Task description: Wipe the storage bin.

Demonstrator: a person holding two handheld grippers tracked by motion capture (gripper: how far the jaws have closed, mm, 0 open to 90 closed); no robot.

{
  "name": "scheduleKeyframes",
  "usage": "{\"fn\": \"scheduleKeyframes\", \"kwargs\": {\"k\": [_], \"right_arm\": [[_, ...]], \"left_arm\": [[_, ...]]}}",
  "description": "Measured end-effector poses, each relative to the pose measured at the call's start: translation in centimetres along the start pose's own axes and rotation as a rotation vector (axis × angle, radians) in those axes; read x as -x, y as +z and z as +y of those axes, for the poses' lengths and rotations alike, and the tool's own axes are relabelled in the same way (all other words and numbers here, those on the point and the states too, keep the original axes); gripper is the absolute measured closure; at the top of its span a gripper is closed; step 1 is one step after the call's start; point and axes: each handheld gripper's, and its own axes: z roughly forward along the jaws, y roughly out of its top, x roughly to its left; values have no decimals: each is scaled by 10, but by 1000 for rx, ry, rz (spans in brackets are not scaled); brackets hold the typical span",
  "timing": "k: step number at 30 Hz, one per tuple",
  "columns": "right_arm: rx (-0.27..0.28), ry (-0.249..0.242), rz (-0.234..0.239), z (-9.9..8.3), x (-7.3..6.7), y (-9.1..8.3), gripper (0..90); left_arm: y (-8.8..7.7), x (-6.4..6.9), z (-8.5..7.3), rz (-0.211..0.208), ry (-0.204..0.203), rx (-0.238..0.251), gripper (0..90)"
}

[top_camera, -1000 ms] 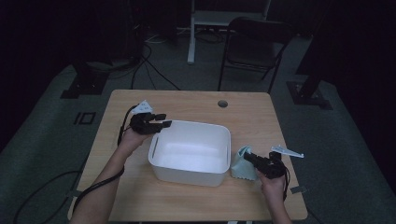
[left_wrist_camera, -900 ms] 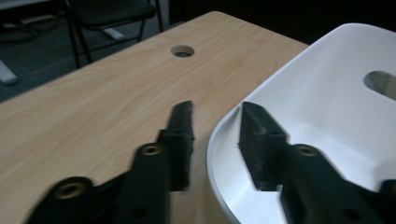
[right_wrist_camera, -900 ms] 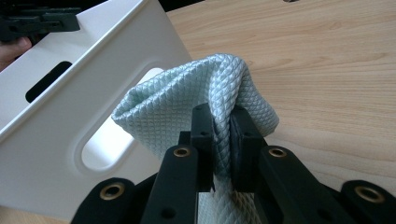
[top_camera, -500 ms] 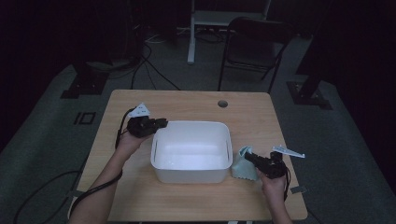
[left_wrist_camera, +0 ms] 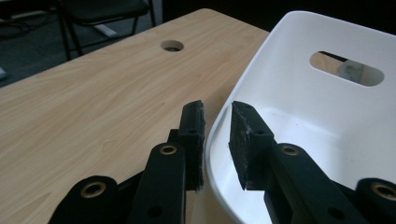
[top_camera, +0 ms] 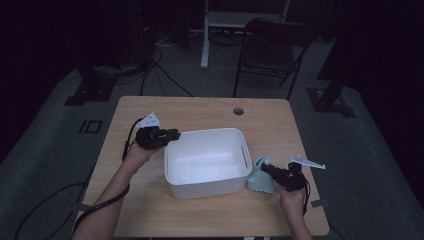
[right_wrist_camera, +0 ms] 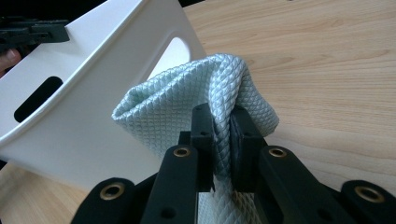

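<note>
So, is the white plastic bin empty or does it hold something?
Empty: the white plastic bin shows a bare white bottom in the high view.

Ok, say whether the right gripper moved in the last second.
No. The right gripper keeps its spot against the table's right edge, shut on the cloth.

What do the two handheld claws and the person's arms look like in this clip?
Both claws, left claw and right claw, are black, with linked bars, brass-coloured rivets and flat rough pads. Each carries a grey three-cornered plate on top and trails a black cable. The forearms are bare; no sleeves or gloves visible.
</note>
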Motion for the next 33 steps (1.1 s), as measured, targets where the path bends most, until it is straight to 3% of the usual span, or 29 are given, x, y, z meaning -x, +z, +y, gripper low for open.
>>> {"fn": "scheduleKeyframes", "kwargs": {"k": [6, 9, 16, 20, 24, 27, 31, 33], "right_arm": [[3, 4, 3, 0, 1, -2, 823], [4, 5, 4, 0, 1, -3, 823], [6, 6, 1, 1, 1, -3, 824], [2, 5, 2, 0, 0, -1, 823], [2, 5, 3, 0, 0, -1, 823], [-2, 7, 2, 0, 1, -1, 823], [-1, 8, 2, -1, 1, -2, 823], [-2, 9, 3, -1, 2, -1, 823]], "left_arm": [[-2, 1, -2, 3, 3, 5, 795], [-8, 2, -6, -9, -6, 7, 820], [-20, 8, -16, 9, -38, 28, 847], [-19, 8, -16, 18, -38, 27, 809], [-16, 8, -11, -6, -40, 27, 768], [-13, 10, -8, -9, -23, 17, 767], [-11, 10, -8, -9, -35, 18, 775], [-11, 11, -9, 16, -31, 21, 807]]}}
